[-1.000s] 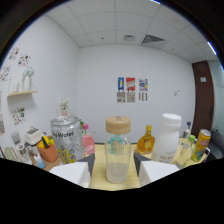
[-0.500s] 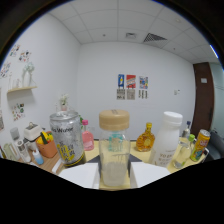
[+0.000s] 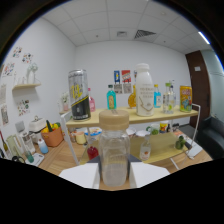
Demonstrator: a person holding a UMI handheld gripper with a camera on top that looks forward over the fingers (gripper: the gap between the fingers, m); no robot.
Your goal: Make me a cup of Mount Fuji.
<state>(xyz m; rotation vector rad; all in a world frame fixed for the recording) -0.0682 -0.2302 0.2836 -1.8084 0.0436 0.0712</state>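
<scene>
1. A clear glass jar (image 3: 114,156) with a pale wooden or cork-coloured lid stands upright between the two white fingers (image 3: 80,176) of the gripper (image 3: 114,176), which sit close against its lower sides.
2. The jar looks empty or nearly so, with faint markings on its wall.
3. The jar is in front of the wooden shelf (image 3: 165,114), well nearer than it; its lid reaches about the level of the shelf's top board.
</scene>
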